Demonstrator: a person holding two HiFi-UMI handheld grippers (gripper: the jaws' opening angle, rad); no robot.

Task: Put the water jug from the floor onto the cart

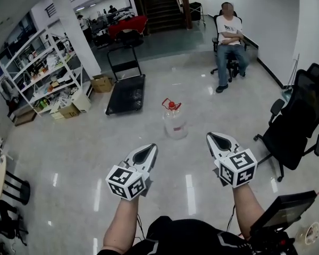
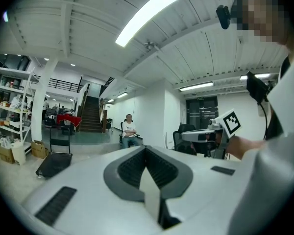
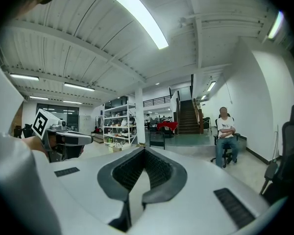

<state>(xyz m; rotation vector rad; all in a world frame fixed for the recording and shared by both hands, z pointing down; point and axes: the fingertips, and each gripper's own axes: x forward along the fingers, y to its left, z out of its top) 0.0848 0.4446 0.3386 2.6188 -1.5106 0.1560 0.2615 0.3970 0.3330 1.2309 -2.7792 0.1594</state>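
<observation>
Over the floor (image 1: 85, 158) | left gripper (image 1: 151, 149), right gripper (image 1: 211, 137) near level, jaws closed, empty | water jug (image 1: 175, 122) ahead

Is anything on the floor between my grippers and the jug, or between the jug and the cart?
Nothing visible does. Only bare glossy floor separates the left gripper and right gripper from the clear plastic water jug with the red cap, and the jug from the black flat platform cart beyond it.

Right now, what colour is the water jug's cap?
Red cap on the water jug; the head view shows it best.
</observation>
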